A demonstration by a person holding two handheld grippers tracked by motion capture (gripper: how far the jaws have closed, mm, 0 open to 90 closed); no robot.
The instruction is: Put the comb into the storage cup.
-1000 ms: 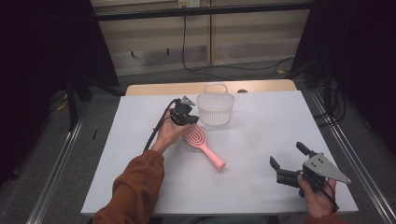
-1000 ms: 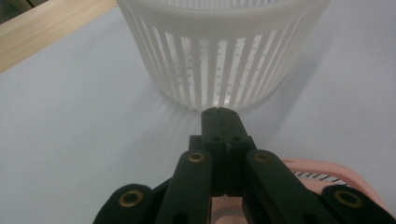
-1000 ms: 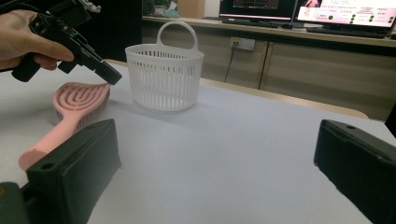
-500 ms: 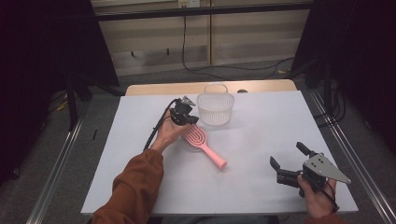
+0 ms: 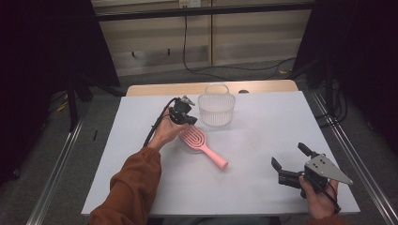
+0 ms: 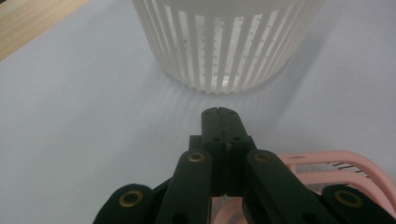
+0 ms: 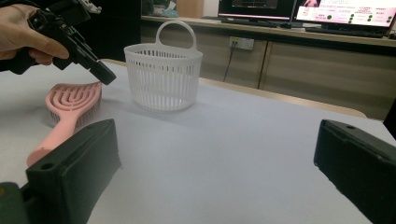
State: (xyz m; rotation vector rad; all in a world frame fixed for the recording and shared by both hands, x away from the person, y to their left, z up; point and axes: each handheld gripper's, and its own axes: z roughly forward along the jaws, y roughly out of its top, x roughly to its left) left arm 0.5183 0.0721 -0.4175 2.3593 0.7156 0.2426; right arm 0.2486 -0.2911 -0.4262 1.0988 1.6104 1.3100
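Observation:
A pink hairbrush lies flat on the white table, head toward the back left, handle pointing front right; its head also appears as pink hairbrush and pink hairbrush. Just above the brush head hangs my left gripper, jaws pressed together with nothing between them, left gripper pointing at the basket. A white slatted basket with a handle stands behind the brush, basket, basket. My right gripper stands open near the front right edge, empty.
A wooden strip runs along the table's back edge. Monitors and a counter stand beyond the table in the right gripper view. Bare white surface lies between the brush and the right gripper.

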